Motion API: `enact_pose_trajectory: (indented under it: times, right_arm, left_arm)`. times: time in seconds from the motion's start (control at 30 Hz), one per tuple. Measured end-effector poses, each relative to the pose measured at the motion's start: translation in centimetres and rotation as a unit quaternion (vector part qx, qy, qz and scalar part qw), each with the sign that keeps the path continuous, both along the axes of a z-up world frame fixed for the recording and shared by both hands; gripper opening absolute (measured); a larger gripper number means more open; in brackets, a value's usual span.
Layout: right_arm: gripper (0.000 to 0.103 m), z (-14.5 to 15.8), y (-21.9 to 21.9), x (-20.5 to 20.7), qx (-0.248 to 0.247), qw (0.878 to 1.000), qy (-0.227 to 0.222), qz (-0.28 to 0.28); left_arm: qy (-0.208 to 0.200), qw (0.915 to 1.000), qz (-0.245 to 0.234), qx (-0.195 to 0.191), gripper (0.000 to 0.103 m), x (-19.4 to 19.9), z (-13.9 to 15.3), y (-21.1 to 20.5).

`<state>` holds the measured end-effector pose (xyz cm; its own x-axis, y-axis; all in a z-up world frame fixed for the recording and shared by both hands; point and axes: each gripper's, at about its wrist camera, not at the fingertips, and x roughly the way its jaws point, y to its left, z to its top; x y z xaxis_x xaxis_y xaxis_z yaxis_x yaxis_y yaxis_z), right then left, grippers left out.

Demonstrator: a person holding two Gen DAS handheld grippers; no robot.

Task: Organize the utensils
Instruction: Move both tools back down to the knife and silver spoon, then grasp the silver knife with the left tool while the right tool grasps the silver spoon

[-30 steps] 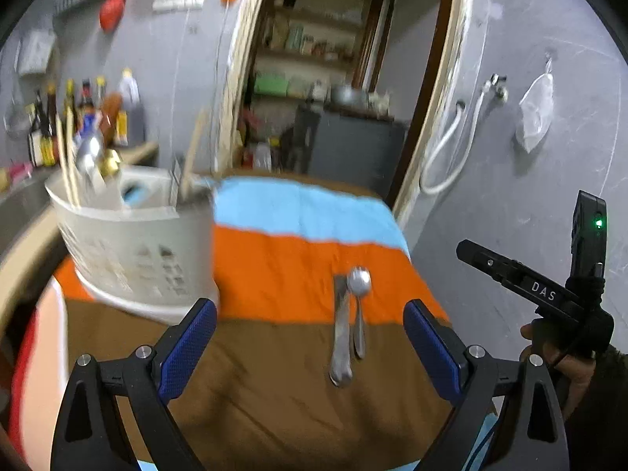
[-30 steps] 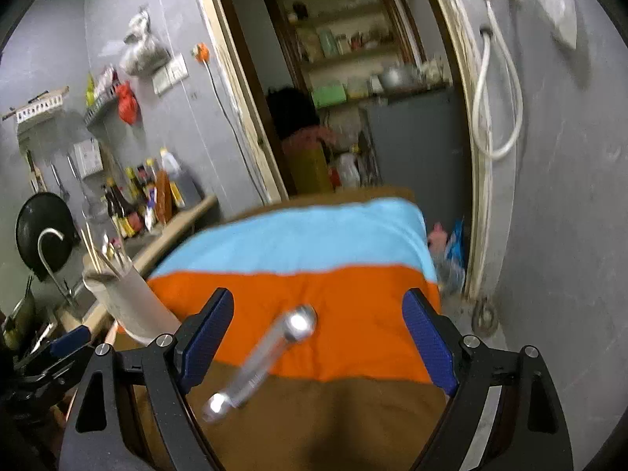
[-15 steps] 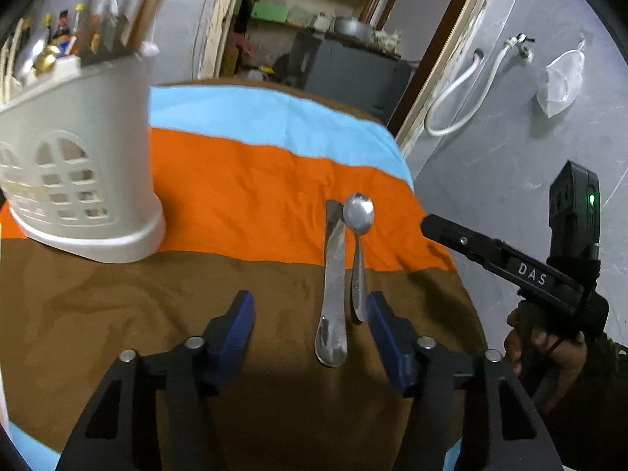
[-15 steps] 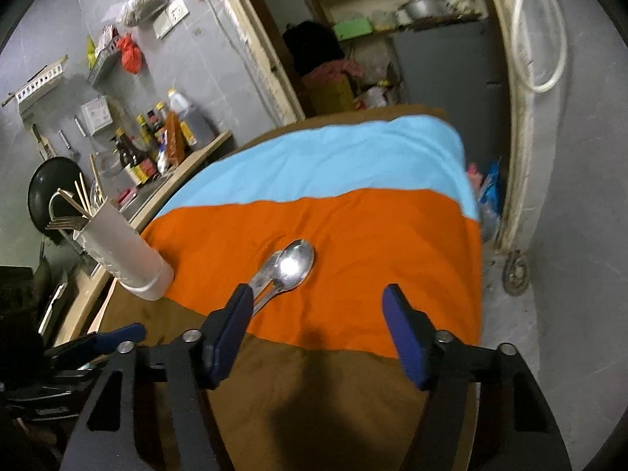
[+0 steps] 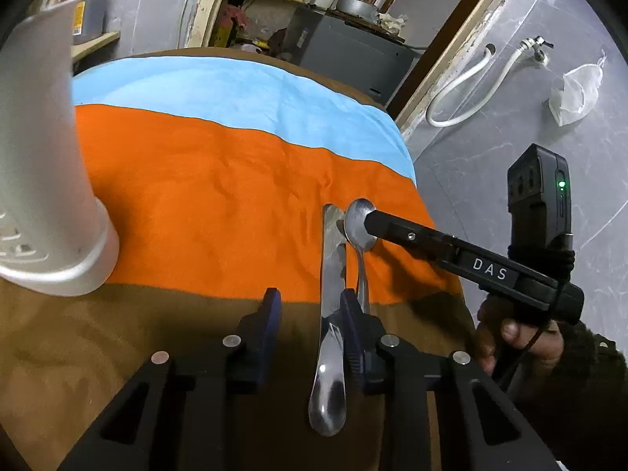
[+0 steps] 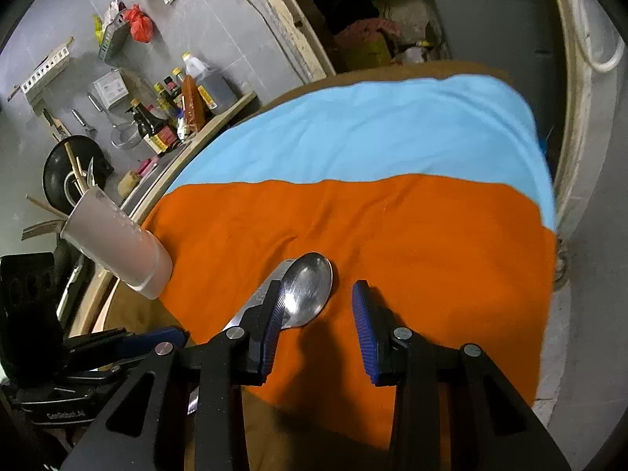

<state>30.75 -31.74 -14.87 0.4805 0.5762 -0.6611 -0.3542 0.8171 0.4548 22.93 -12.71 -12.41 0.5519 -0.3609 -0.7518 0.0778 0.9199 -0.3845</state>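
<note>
On the striped cloth (image 5: 219, 180) a knife (image 5: 333, 271) and spoon (image 6: 308, 288) lie side by side, not yet lifted. Left hand-held gripper (image 5: 310, 314) has just been closing, its pads not yet pressing the knife between them; right hand-held gripper (image 6: 318, 314) has been closing round the spoon's bowl, gap visible. Neither utensil is in the holder (image 5: 43, 180), which stands well apart.
</note>
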Motion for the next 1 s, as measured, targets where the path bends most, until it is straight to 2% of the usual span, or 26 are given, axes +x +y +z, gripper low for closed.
enact_pose_trajectory:
  times: [0.1, 0.23, 0.47, 0.67, 0.87, 1.0]
  right_arm:
    - [0.029, -0.2, 0.0, 0.9, 0.015, 1.0, 0.005, 0.012]
    - [0.006, -0.8, -0.1, 1.6, 0.029, 0.999, 0.019, 0.018]
    - [0.003, -1.3, -1.3, 0.9, 0.076, 0.996, 0.033, 0.018]
    - [0.003, -0.9, -2.8, -0.4, 0.069, 0.997, 0.033, -0.001]
    - [0.003, -1.4, -5.2, -0.9, 0.056, 0.997, 0.041, -0.014]
    - [0.003, -2.0, -5.6, -0.8, 0.065, 0.996, 0.05, -0.018]
  left_arm:
    - [0.008, 1.0, 0.001, -0.006, 0.027, 0.7, -0.2, -0.1]
    - [0.012, 0.9999, -0.007, -0.006, 0.025, 0.8, -0.2, -0.4]
    - [0.026, 0.9993, -0.025, 0.002, 0.017, 1.8, -0.3, -1.1]
    - [0.041, 0.9976, -0.051, 0.024, 0.016, 3.4, -0.5, -3.2]
    - [0.061, 0.9957, -0.053, 0.046, 0.016, 5.1, -0.5, -4.5]
    - [0.074, 0.995, -0.051, 0.044, 0.016, 6.5, -0.4, -4.8]
